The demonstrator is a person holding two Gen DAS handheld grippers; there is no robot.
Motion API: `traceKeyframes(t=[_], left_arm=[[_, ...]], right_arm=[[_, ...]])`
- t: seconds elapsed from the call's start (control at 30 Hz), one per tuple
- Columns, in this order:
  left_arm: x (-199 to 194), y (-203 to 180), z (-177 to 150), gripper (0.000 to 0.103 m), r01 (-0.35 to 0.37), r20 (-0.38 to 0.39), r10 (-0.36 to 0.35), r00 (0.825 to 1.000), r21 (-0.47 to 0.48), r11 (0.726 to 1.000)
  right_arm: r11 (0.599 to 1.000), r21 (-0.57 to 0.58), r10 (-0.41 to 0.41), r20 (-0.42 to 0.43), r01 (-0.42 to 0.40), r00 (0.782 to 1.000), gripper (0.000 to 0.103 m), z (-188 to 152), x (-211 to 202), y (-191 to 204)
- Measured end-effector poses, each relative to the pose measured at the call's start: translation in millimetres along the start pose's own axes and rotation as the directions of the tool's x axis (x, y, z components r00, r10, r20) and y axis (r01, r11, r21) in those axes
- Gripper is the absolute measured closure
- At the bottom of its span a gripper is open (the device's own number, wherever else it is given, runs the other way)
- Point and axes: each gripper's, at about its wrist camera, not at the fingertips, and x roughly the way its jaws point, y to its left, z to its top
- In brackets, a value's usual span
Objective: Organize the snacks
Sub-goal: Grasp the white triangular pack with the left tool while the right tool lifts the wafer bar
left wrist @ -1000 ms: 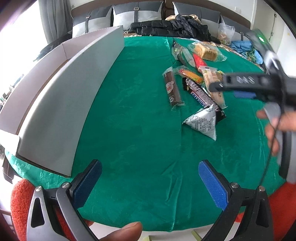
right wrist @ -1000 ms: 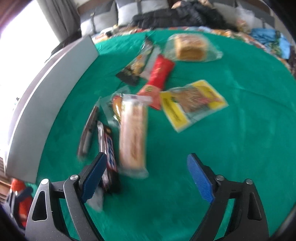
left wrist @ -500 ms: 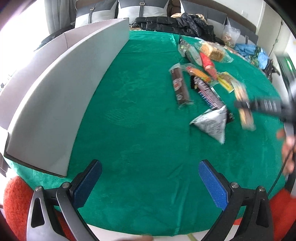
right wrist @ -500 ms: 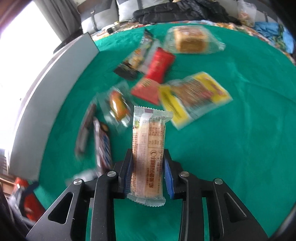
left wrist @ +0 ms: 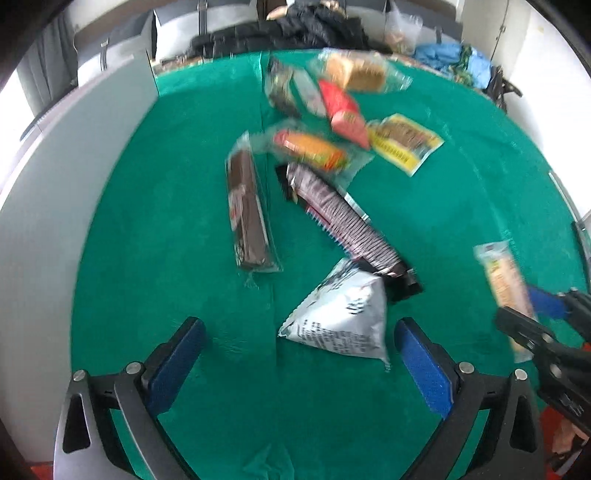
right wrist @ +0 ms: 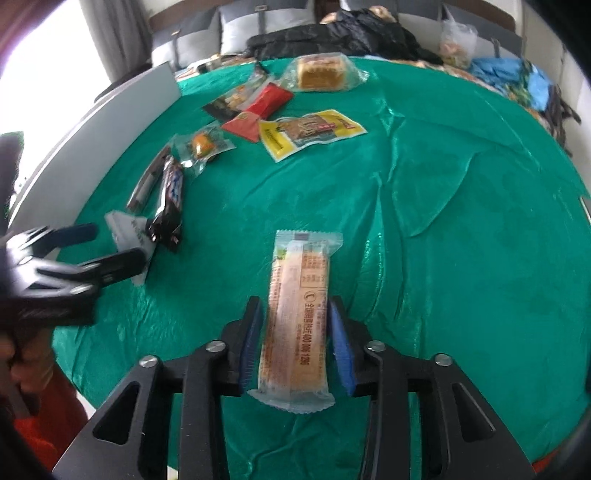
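My right gripper (right wrist: pixel 295 343) is shut on a long beige biscuit pack (right wrist: pixel 297 317) and holds it over the green cloth; it also shows at the right of the left wrist view (left wrist: pixel 504 277). My left gripper (left wrist: pixel 295 354) is open and empty, its jaws either side of a silver triangular pack (left wrist: pixel 340 317). Beyond lie a dark striped bar (left wrist: pixel 340 218), a brown bar (left wrist: pixel 245 210), an orange snack (left wrist: pixel 310 149), a red pack (left wrist: pixel 341 109), a yellow pack (left wrist: pixel 404 142) and a wrapped cake (left wrist: pixel 360 74).
A grey cardboard box wall (left wrist: pixel 48 192) runs along the left side of the round green table (right wrist: pixel 461 221). Cushions, a black jacket (right wrist: pixel 343 35) and blue cloth (right wrist: pixel 513 74) lie behind the table.
My right gripper closed on the biscuit pack and carried it back to the right, clear of the pile. My left gripper moved forward and right up to the silver pack.
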Motion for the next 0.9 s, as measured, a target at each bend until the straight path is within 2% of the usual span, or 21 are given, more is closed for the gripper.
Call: traceKeyframes(t=[0.03,0.07,0.1,0.23,0.33,0.37,0.4,0.43,0.47,0.5,0.57,0.67,0.73,0.83,0.9], left_arm=[[1,1,1,0.002,-0.019,0.007,0.019,1.0,0.006,1.0],[3,1,0,0.002,-0.03,0.006,0.03,1.0,0.013,0.999],[3,2,2,0.001,-0.028,0.005,0.028,1.0,0.015,0.999],[11,3,16,0.0,-0.034,-0.015,0.034,0.999,0.01,0.999],[15,4,27,0.001,-0.04,-0.109,0.04,0.993,0.0,0.999],[12,4,26,0.005,-0.039,-0.117,0.037,0.992,-0.018,0.999],[6,4,24,0.025,-0.038,-0.09,0.037,0.995,-0.018,0.999],[-1,2,22,0.056,-0.021,-0.052,0.021,0.998,-0.005,1.0],[-6,-1,17,0.054,-0.033,-0.041,0.033,0.999,0.014,0.999],[-9,-1,14,0.056,-0.015,-0.033,0.016,0.999,0.019,1.0],[-20,2,5,0.057,0.051,-0.008,-0.051,0.999,0.011,0.999],[-44,20,-9,0.057,0.131,0.049,-0.128,0.99,-0.049,0.99],[-63,37,-12,0.057,0.192,0.093,-0.182,0.979,-0.114,0.975],[-93,58,-6,0.057,0.271,0.163,-0.244,0.956,-0.177,0.946],[-119,76,1,0.057,0.301,0.218,-0.259,0.941,-0.193,0.934]], right_arm=[[1.0,-0.005,0.005,0.004,-0.005,1.0,0.051,1,2,3],[1.0,-0.006,-0.002,0.009,0.003,1.0,0.037,2,3,6],[1.0,-0.003,-0.023,0.009,0.023,1.0,0.032,1,4,5],[0.999,0.015,-0.036,0.008,0.036,0.999,0.033,0,4,2],[0.999,0.028,-0.042,-0.009,0.043,0.999,0.033,5,6,0],[0.999,0.029,-0.043,-0.014,0.044,0.999,0.033,5,6,0],[0.999,0.026,-0.044,-0.022,0.045,0.999,0.033,7,7,2],[0.999,0.015,-0.048,-0.035,0.048,0.998,0.041,9,8,3],[0.999,-0.006,-0.049,-0.043,0.049,0.998,0.068,9,8,6],[0.997,-0.04,-0.062,-0.052,0.06,0.997,0.071,10,8,10],[0.998,-0.049,-0.053,-0.073,0.05,0.996,0.072,11,6,10],[0.998,0.055,0.04,-0.08,-0.036,0.996,0.072,13,-6,-3],[0.986,0.137,0.104,-0.054,-0.096,0.993,0.072,18,-18,-11],[0.985,0.139,0.117,-0.091,-0.104,0.989,0.072,27,-14,-6],[0.986,0.128,0.124,-0.103,-0.11,0.987,0.072,36,-13,4]])
